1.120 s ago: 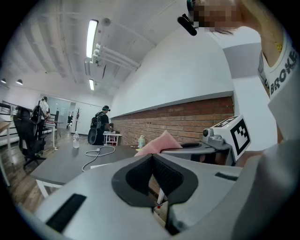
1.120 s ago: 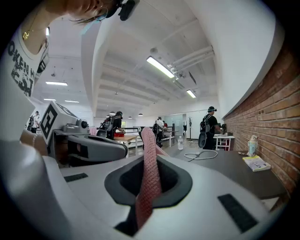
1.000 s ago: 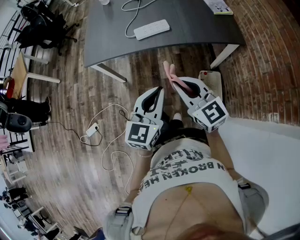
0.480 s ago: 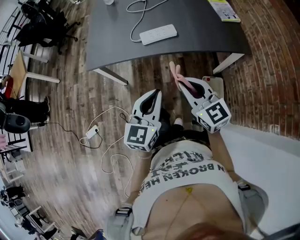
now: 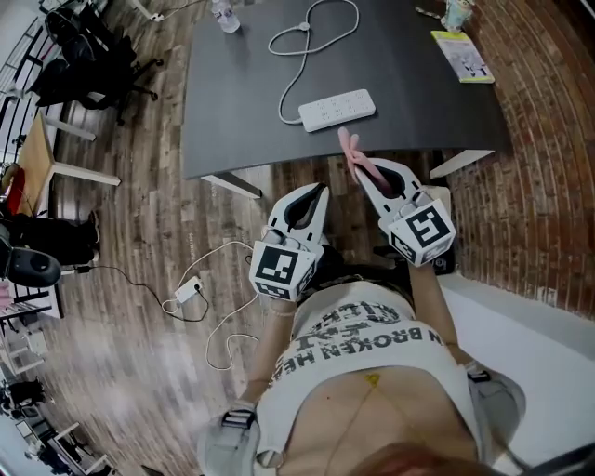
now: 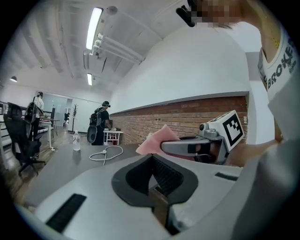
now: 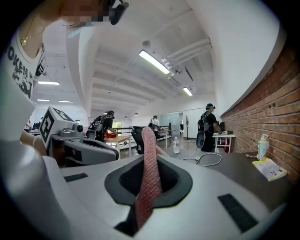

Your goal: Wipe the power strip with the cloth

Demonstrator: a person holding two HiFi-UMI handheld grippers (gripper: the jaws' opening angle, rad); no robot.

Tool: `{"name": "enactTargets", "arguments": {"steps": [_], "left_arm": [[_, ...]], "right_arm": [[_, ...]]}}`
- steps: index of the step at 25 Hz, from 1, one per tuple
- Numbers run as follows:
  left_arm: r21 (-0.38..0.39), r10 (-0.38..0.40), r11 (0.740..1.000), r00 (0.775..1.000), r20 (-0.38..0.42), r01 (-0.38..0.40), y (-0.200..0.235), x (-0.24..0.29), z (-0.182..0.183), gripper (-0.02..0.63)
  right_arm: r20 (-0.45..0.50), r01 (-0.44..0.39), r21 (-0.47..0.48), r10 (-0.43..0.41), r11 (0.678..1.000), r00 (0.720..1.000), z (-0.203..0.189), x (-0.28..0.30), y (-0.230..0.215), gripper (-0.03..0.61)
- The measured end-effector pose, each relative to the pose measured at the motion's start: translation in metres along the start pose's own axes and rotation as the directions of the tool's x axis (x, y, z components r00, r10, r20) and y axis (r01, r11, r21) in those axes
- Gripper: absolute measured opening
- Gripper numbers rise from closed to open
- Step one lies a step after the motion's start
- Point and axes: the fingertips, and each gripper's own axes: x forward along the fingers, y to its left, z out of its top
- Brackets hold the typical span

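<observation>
You stood on the wooden floor (image 5: 139, 214), facing the dark table (image 5: 232, 112) and just short of its near edge. Your left gripper (image 5: 310, 191) was held in front of your body, its jaws closed together with nothing between them. Your right gripper (image 5: 364, 169) was just beside it, reaching a little further toward the table. Its jaws were clamped on the pink cloth (image 5: 349, 144), which stood out of the jaw tips as a narrow folded strip. The white power strip (image 5: 337, 110) lay flat on the table near that edge. In the head view it sat just beyond the cloth's end, and neither gripper touched it. Its white cable (image 5: 307, 46) looped away across the tabletop. Further back, a booklet (image 5: 462, 54) lay near the table's right corner, and a clear bottle (image 5: 226, 17) stood at the far left.
</observation>
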Motion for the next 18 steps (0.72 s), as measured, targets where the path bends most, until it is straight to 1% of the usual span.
{"name": "enactTargets", "arguments": {"steps": [4, 8, 13, 18], "left_arm": [[0.005, -0.029, 1.000, 1.000, -0.011, 0.029, 0.031, 0.011, 0.001, 0.008], [-0.003, -0.043, 0.999, 0.999, -0.023, 0.043, 0.060, 0.020, 0.000, 0.008], [-0.028, -0.029, 0.999, 0.999, -0.016, 0.028, 0.087, 0.038, 0.000, 0.008], [-0.039, 0.006, 0.999, 1.000, -0.010, -0.007, 0.115, 0.069, 0.009, 0.008]], "right_arm": [[-0.002, 0.001, 0.000, -0.001, 1.000, 1.000, 0.003, 0.042, -0.006, 0.017], [-0.029, 0.005, 0.008, -0.005, 1.000, 1.000, 0.000, 0.074, -0.012, 0.017], [-0.062, -0.009, 0.005, 0.009, 1.000, 0.998, -0.001, 0.103, -0.030, 0.017], [-0.073, -0.058, 0.002, 0.058, 0.998, 0.996, 0.003, 0.140, -0.055, 0.017]]}}
